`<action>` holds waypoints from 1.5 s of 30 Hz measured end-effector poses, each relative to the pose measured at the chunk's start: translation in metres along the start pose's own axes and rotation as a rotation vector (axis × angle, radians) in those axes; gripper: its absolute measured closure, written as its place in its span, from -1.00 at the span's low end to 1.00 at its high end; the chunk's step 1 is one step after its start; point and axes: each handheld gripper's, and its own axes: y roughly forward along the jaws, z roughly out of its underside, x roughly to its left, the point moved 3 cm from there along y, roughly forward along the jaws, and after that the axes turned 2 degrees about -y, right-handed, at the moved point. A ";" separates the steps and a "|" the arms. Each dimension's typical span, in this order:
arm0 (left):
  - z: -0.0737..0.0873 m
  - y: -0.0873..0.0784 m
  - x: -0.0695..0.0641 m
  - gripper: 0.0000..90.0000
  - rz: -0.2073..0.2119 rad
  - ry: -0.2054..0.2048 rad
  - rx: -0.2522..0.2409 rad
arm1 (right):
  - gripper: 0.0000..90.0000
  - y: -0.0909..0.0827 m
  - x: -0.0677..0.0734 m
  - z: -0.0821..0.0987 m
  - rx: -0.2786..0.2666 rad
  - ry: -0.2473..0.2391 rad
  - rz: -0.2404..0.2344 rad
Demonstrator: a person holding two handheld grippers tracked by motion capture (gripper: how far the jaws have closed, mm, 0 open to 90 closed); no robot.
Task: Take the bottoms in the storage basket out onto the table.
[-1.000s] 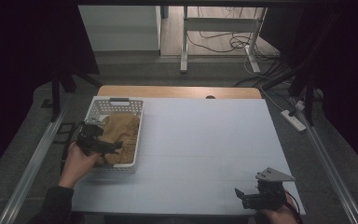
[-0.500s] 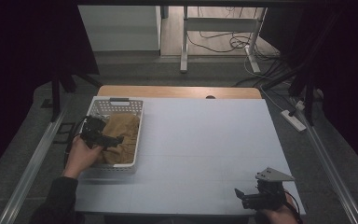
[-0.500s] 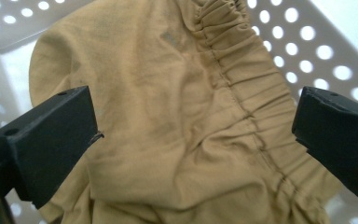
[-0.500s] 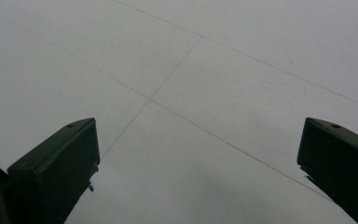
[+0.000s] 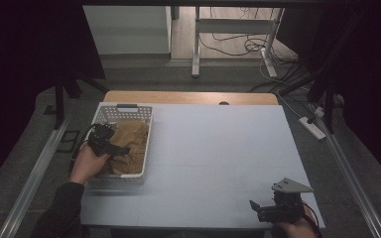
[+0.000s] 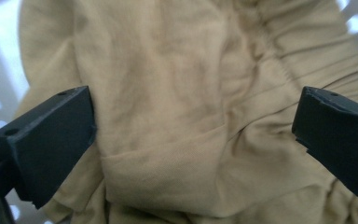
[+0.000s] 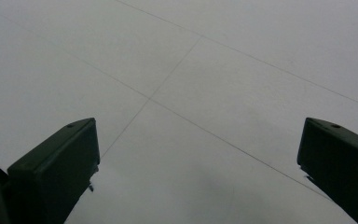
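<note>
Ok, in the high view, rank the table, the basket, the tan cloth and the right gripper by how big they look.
1. Table, by far the largest.
2. Basket.
3. Tan cloth, lying inside the basket.
4. Right gripper, smallest, though it sits nearer the camera, so that gap is less sure.

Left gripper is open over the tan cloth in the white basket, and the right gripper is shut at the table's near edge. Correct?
Not quite: the right gripper is open, as the right gripper view shows, its fingers wide apart above the table. The left gripper is open over the tan cloth in the white basket.

dim room | grey floor (image 5: 144, 74) | table legs (image 5: 196, 39) | floor cables (image 5: 238, 47)
</note>
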 end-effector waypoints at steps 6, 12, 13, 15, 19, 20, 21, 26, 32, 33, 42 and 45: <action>0.002 0.014 0.004 -1.00 -0.004 0.002 0.091 | -1.00 0.000 0.000 0.000 0.003 -0.001 0.002; 0.001 0.026 0.000 -1.00 -0.030 0.028 0.175 | -1.00 0.000 0.000 0.000 0.003 -0.003 0.003; 0.002 0.028 -0.002 -1.00 -0.043 0.036 0.182 | -1.00 0.000 0.000 0.000 0.003 -0.004 0.003; 0.002 0.030 -0.003 -1.00 -0.060 0.054 0.196 | -1.00 0.000 0.000 0.000 0.003 -0.004 0.004; 0.001 0.031 -0.002 -1.00 -0.045 0.048 0.195 | -1.00 0.000 0.000 0.000 0.003 -0.005 0.003; 0.001 0.031 -0.003 -1.00 -0.044 0.048 0.196 | -1.00 0.000 0.000 0.000 0.004 -0.006 0.003; 0.001 0.031 -0.003 -1.00 -0.043 0.047 0.200 | -1.00 0.000 0.000 0.000 0.004 -0.006 0.004; -0.001 0.030 -0.003 -0.90 -0.023 0.034 0.209 | -1.00 0.001 0.001 0.000 0.008 -0.014 0.006; -0.003 0.022 -0.003 0.18 -0.021 0.015 0.122 | -1.00 0.000 0.001 0.000 0.010 -0.022 0.010; -0.003 0.022 -0.003 0.39 -0.019 0.019 0.120 | -1.00 0.000 0.001 0.000 0.008 -0.021 0.010; -0.004 0.019 -0.008 0.80 -0.024 0.016 0.127 | -1.00 0.001 0.001 0.000 0.012 -0.016 0.009; -0.004 0.017 -0.006 0.81 -0.004 -0.005 0.125 | -1.00 0.001 0.001 0.000 0.009 -0.017 0.009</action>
